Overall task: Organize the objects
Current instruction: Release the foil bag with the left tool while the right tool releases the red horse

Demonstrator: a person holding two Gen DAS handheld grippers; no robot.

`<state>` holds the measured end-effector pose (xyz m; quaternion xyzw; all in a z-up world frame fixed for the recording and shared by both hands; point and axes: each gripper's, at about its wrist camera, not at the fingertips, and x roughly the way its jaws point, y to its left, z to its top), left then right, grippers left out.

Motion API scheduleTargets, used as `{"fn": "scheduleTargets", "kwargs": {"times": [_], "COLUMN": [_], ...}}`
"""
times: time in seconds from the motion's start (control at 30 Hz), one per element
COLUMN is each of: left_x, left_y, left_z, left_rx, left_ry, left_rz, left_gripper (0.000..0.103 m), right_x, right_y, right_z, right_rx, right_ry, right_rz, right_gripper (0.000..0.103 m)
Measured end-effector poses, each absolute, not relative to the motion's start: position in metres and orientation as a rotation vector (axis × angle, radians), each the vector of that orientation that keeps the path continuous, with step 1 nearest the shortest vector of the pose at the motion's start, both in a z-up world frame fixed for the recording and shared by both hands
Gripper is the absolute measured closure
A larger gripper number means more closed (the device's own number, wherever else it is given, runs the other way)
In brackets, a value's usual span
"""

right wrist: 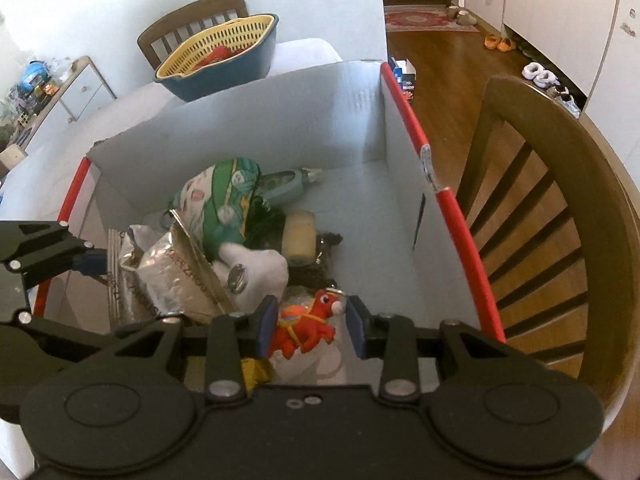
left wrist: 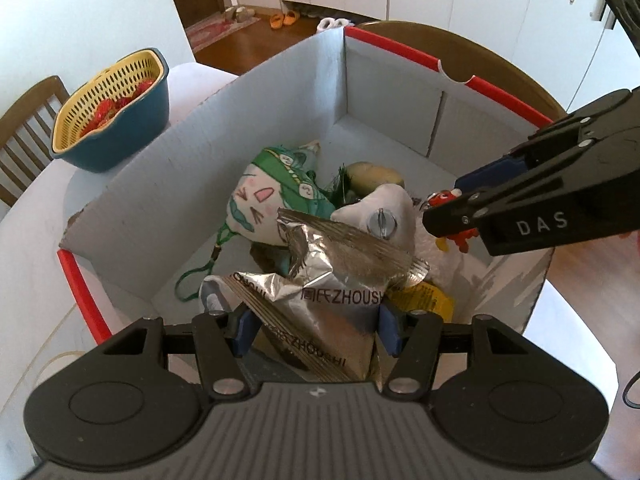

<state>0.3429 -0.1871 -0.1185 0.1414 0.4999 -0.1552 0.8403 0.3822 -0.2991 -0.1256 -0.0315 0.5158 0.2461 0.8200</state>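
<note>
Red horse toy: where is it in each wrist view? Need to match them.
Left wrist: red horse toy at right of centre, mostly hidden behind the right gripper, which reaches in from the right edge.
Right wrist: low, just right of centre, between the gripper's blue pads, above the box floor.
Shared landmark: white plush with a silver button, centre in the left view, just left of the toy in the right view.

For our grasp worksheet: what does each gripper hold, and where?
Left gripper: silver snack bag, near one end. Right gripper: red toy horse, by its body.
</note>
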Motion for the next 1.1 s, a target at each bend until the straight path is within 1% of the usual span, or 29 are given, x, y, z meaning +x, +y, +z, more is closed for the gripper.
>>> {"fn": "scheduleTargets", "kwargs": {"times": [0.4, 0.53, 0.57, 0.6, 0.67, 0.77, 0.83, 0.9, 1.0, 1.03, 1.1], "left_x": [0.34, 0.335, 0.334, 0.332, 0.328, 0.321, 0.316, 0.312, 0.306, 0.304, 0.298], "left_y": [-0.188, -0.186, -0.185, -0.183, -0.18, -0.177, -0.175, -0.172, -0.166, -0.165, -0.161], "left_z": [-0.116, -0.11, -0.108, -0.105, -0.1, -0.09, -0.084, -0.079, -0.07, -0.067, -0.061], "left_rx": [0.286, 0.271, 0.262, 0.253, 0.233, 0.221, 0.211, 0.197, 0.175, 0.17, 0.16], "left_ry": [1.049, 1.028, 1.021, 1.013, 0.993, 0.961, 0.941, 0.926, 0.899, 0.892, 0.87], "left_rz": [-0.307, -0.296, -0.296, -0.296, -0.302, -0.308, -0.315, -0.324, -0.334, -0.337, -0.346], "left_gripper": [0.042, 0.04, 0.039, 0.035, 0.031, 0.029, 0.026, 0.026, 0.025, 0.022, 0.02], "right_x": [0.381, 0.377, 0.376, 0.375, 0.371, 0.364, 0.36, 0.355, 0.349, 0.347, 0.342], "right_y": [-0.304, -0.307, -0.308, -0.308, -0.309, -0.31, -0.31, -0.31, -0.31, -0.31, -0.311], "right_z": [-0.121, -0.116, -0.115, -0.113, -0.109, -0.102, -0.098, -0.094, -0.087, -0.085, -0.08], "right_rx": [-0.053, -0.042, -0.037, -0.032, -0.023, -0.009, -0.005, -0.002, 0.013, 0.017, 0.025], "right_ry": [1.09, 1.077, 1.074, 1.07, 1.055, 1.035, 1.022, 1.007, 0.989, 0.981, 0.965], "right_rz": [0.547, 0.553, 0.557, 0.562, 0.575, 0.58, 0.58, 0.575, 0.566, 0.563, 0.561], "right_gripper": [0.065, 0.063, 0.061, 0.058, 0.049, 0.042, 0.04, 0.04, 0.036, 0.035, 0.034]}}
